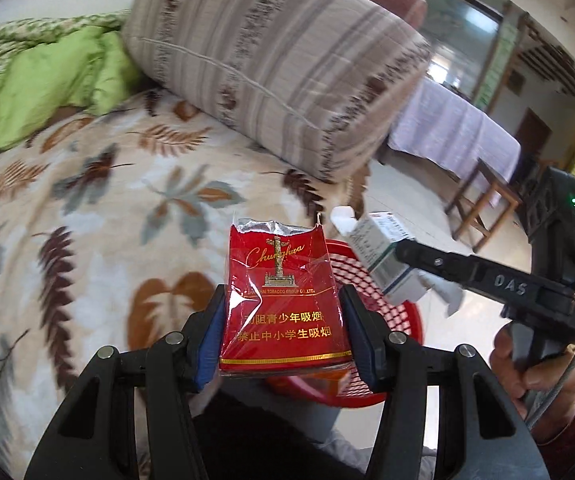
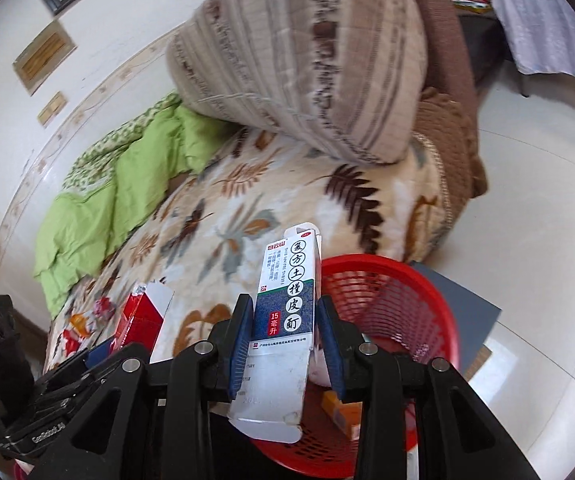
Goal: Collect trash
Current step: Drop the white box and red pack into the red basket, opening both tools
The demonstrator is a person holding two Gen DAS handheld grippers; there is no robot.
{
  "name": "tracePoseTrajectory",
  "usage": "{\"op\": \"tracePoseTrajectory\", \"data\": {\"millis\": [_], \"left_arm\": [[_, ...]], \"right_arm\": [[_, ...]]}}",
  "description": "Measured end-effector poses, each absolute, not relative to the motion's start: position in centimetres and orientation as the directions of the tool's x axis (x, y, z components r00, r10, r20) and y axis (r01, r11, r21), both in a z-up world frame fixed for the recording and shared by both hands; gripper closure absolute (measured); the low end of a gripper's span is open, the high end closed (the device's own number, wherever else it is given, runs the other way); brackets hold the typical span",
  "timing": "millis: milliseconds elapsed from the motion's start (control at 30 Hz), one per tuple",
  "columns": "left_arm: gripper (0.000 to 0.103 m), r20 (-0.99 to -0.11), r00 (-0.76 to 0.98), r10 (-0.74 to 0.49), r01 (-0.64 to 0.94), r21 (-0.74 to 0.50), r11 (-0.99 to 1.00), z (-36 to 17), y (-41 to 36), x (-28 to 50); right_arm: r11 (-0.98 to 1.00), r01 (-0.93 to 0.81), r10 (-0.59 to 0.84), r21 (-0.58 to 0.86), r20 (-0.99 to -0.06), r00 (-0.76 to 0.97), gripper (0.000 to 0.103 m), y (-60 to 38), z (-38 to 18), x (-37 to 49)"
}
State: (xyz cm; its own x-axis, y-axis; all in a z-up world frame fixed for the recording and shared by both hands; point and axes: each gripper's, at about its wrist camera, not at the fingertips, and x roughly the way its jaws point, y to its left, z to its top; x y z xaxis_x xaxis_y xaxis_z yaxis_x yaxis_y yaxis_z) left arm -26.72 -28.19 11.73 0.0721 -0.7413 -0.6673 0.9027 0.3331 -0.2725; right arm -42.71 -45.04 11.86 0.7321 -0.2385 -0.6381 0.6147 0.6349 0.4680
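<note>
A red cigarette pack is clamped upright between the blue pads of the left gripper. A white and blue medicine box stands between the right gripper's pads; whether it is pressed cannot be told. Both are held over the red basket, standing on the floor just beside the leaf-patterned blanket. Farther back lies a striped cushion.

A striped cushion lies on the leaf-patterned blanket beside green bedding.
</note>
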Motion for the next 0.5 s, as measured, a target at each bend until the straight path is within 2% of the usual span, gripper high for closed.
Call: {"op": "tracePoseTrajectory", "data": {"millis": [100, 167, 400, 500], "left_arm": [[0.043, -0.686, 0.038, -0.727, 0.909, -0.278, 0.31, 11.5, -29.9, -27.5], [0.043, -0.681, 0.041, -0.731, 0.907, -0.282, 0.314, 11.6, -29.7, -27.6], [0.04, -0.656, 0.091, -0.749, 0.874, -0.308, 0.376, 12.5, -26.6, -25.1], [0.038, -0.654, 0.118, -0.747, 0.864, -0.304, 0.402, 12.7, -24.9, -24.3]], "right_arm": [[0.595, 0.665, -0.27, 0.451, -0.668, 0.694, 0.056, -46.2, 11.3, -43.5], [0.585, 0.671, -0.271, 0.456, -0.67, 0.691, 0.056, -46.6, 11.2, -43.7], [0.614, 0.635, -0.236, 0.469, -0.658, 0.715, 0.056, -45.7, 11.5, -42.0], [0.65, 0.597, -0.195, 0.471, -0.655, 0.73, 0.052, -44.6, 11.7, -40.4]]}}
